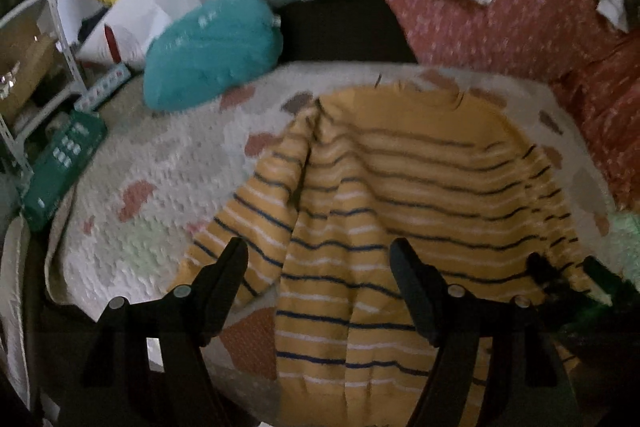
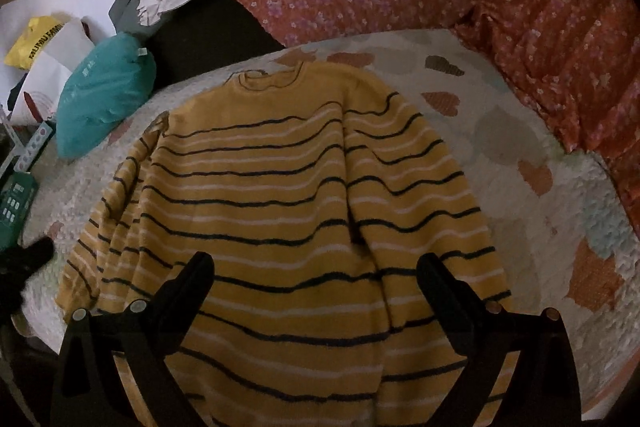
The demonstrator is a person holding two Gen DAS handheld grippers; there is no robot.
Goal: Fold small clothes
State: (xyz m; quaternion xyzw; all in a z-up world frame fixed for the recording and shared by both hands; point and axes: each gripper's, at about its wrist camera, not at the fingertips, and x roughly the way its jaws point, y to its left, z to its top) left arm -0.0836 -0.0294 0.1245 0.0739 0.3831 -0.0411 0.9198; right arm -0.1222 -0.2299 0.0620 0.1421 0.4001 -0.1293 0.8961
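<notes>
I see the yellow striped sweater [image 2: 276, 211] spread flat on the patchwork quilt [image 2: 540, 195], filling the centre of both wrist views, collar toward the top of the frame; my left gripper [image 1: 320, 259] hangs over it with fingers released, grasping nothing; my right gripper [image 2: 316, 271] is likewise spread wide above the hem; a teal pillow [image 1: 212, 47] lies at upper left, beside the quilt's edge.
</notes>
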